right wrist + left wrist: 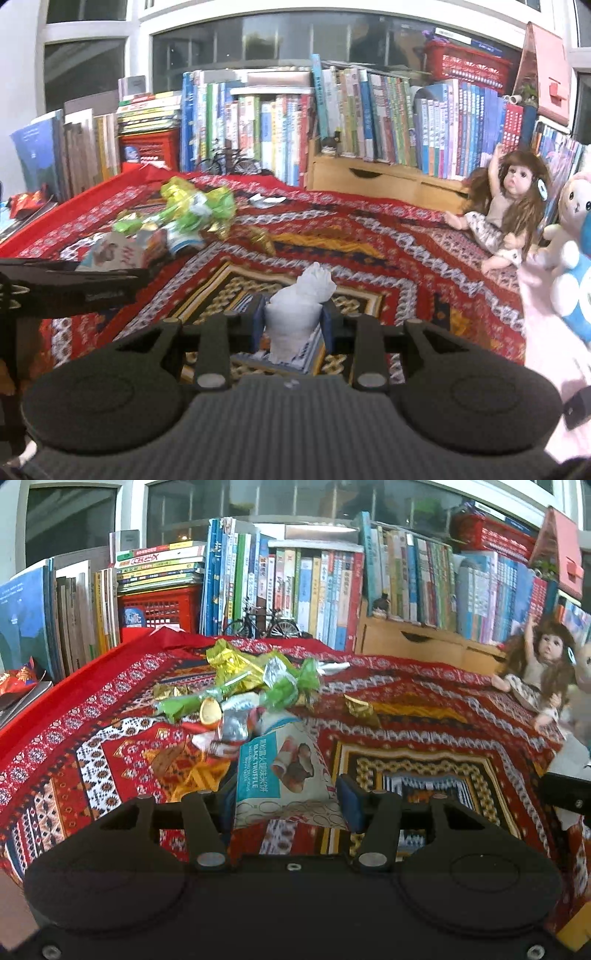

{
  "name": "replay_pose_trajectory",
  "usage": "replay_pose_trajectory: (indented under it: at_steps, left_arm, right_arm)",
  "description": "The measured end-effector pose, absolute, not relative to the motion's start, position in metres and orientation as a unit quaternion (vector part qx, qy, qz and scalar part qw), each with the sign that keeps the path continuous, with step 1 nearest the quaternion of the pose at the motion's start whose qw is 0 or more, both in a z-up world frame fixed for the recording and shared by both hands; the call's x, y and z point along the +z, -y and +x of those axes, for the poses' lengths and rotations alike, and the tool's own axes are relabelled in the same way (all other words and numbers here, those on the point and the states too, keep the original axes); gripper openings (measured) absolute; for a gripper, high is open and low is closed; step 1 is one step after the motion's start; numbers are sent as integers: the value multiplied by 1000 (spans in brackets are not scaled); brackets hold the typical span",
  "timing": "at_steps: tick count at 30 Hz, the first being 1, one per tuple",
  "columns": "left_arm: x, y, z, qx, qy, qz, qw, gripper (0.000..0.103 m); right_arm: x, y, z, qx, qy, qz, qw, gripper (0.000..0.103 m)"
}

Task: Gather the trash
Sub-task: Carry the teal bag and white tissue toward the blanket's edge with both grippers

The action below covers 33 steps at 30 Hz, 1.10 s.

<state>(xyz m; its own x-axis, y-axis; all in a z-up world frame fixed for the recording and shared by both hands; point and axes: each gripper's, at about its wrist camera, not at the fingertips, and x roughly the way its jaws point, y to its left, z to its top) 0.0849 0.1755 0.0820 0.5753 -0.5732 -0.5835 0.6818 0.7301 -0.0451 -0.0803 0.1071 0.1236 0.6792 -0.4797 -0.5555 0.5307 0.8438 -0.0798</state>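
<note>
Rows of books (pixel 321 587) are standing along the back, a red crate (pixel 162 609) sitting among them. Dark windows (pixel 258 40) with white frames are running behind. A patterned red cloth (pixel 424 258) is covering the surface; a wooden drawer unit (pixel 384 182) is sitting under books.

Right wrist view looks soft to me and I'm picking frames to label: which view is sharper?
Left wrist view is sharper: print on the snack packet is readable. Right wrist view is motion-smeared, with the wrapper pile streaked; both bend the bookshelf fisheye-style.
</note>
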Motion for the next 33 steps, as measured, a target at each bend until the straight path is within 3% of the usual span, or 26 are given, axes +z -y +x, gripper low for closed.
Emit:
replay_pose_trajectory:
  at_steps: [18,33]
  left_arm:
    - [80,-293,94,-305,-298,69,902,51]
    - [47,-409,84,-280,-356,127,883,51]
  right_arm:
    - [114,-199,-39,-174,-276,58,944,36]
    - [77,-291,-27,-110,-315,68,940,37]
